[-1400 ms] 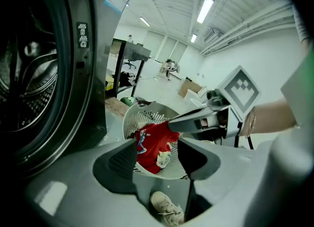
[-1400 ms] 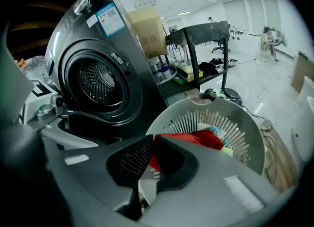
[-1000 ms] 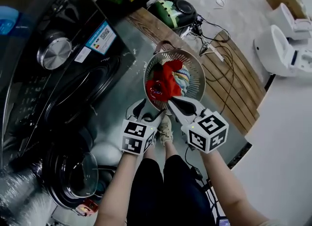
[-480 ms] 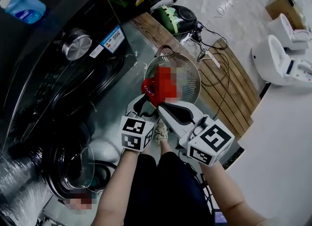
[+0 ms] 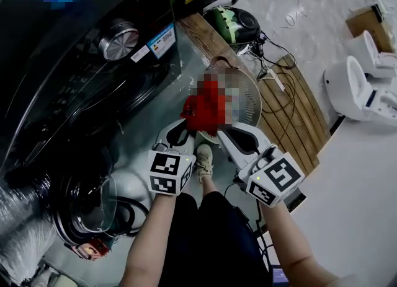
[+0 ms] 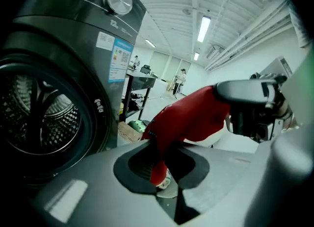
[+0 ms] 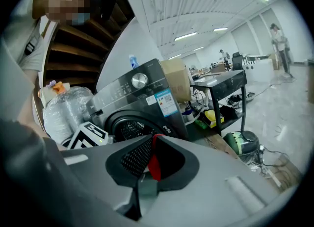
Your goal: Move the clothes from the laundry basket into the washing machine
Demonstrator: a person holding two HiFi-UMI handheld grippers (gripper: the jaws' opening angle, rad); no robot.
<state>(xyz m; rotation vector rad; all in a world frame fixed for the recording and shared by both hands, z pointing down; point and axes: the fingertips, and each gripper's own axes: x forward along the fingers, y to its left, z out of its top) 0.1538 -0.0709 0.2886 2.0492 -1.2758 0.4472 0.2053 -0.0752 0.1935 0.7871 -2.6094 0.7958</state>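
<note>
This is looking like a big open test hall, not a home: strip lights [image 6: 202, 29] are running along a ribbed white ceiling [image 6: 167, 5], people [image 7: 279, 39] are standing among distant workbenches [image 7: 223, 81], and a washing machine [image 5: 74, 87] is sitting near loose cables [image 5: 282, 53], a wooden platform [image 5: 291, 112] and toilets [image 5: 356, 84] standing on open floor.

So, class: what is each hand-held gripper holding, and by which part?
Both hold one red garment. The left hand-held gripper pinches a hanging fold at one end; the right hand-held gripper nips a thin edge at the other.
</note>
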